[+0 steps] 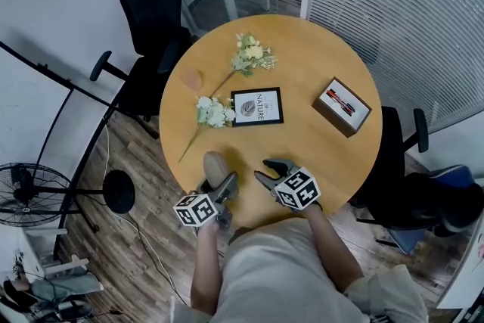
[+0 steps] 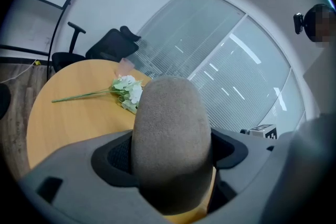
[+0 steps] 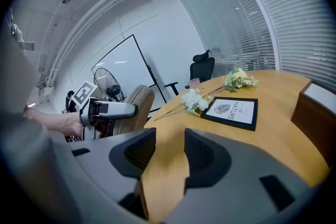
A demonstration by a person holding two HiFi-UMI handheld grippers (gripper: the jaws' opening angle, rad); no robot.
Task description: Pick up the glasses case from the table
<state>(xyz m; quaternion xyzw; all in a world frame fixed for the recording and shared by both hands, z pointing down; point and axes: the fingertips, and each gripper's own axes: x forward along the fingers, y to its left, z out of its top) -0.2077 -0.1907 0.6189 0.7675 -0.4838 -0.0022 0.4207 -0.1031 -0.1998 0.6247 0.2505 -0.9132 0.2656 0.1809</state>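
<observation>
The glasses case (image 1: 215,166) is a taupe, suede-like oval at the near edge of the round wooden table (image 1: 302,64). My left gripper (image 1: 224,189) is shut on it, one jaw on each long side. In the left gripper view the case (image 2: 170,134) fills the gap between the pads of the left gripper (image 2: 170,153) and points away from me. My right gripper (image 1: 262,169) hovers just right of it, open, with only bare tabletop between its jaws. The right gripper view shows its own jaws (image 3: 167,149) apart and the case (image 3: 135,107) to the left.
On the table lie a black-framed card (image 1: 257,106), two sprigs of white flowers (image 1: 215,112) (image 1: 252,57), a small pink cup (image 1: 191,79) and a wooden box (image 1: 342,107) at the right. Black office chairs (image 1: 155,19) stand around it. A fan (image 1: 23,195) stands on the floor at the left.
</observation>
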